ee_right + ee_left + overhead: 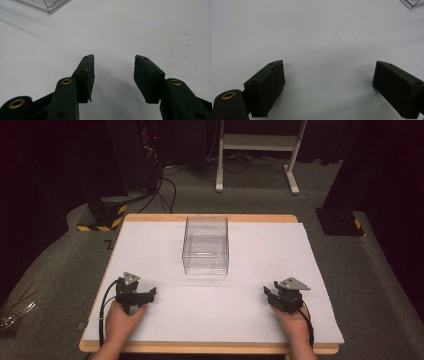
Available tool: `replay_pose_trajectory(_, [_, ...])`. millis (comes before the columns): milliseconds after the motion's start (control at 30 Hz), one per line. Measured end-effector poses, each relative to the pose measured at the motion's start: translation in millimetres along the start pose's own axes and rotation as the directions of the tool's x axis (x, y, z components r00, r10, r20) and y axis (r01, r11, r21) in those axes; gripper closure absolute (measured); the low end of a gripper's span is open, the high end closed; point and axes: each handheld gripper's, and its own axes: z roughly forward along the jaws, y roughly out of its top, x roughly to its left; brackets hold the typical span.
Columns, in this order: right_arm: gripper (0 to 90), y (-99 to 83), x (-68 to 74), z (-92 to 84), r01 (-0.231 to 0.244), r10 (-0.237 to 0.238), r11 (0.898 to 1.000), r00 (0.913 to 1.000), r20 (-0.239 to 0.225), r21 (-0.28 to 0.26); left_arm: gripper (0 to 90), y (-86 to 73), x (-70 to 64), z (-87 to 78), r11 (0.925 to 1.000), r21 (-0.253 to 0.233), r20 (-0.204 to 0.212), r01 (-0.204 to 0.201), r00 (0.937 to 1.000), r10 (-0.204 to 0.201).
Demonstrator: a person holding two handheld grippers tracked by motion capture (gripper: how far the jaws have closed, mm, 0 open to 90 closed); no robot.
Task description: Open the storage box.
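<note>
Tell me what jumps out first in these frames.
A clear plastic box, apparently empty, stands at the middle of the white table, toward its far edge. Nearer, the left gripper and right gripper rest at either side, both open, holding nothing.

Both black grippers [150,294] [268,293] carry grey triangular plates, brass screws and black cables.

On the tabletop [165,320] the box [205,245] stands toward the far edge, about midway across. My left gripper [150,293] rests nearer me than the box and to its left; my right gripper [267,293] sits nearer me and to its right. The box seems to hold nothing.
</note>
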Motion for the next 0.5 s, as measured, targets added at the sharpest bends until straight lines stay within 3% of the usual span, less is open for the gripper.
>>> replay_pose_trajectory(500, [50.7,-0.4,1.6,-1.0,0.012,-0.012,1.0,0.9999,0.006,-0.01,10.9,0.1,0.5,0.1,1.0,0.0,0.006,0.003,1.0,-0.003])
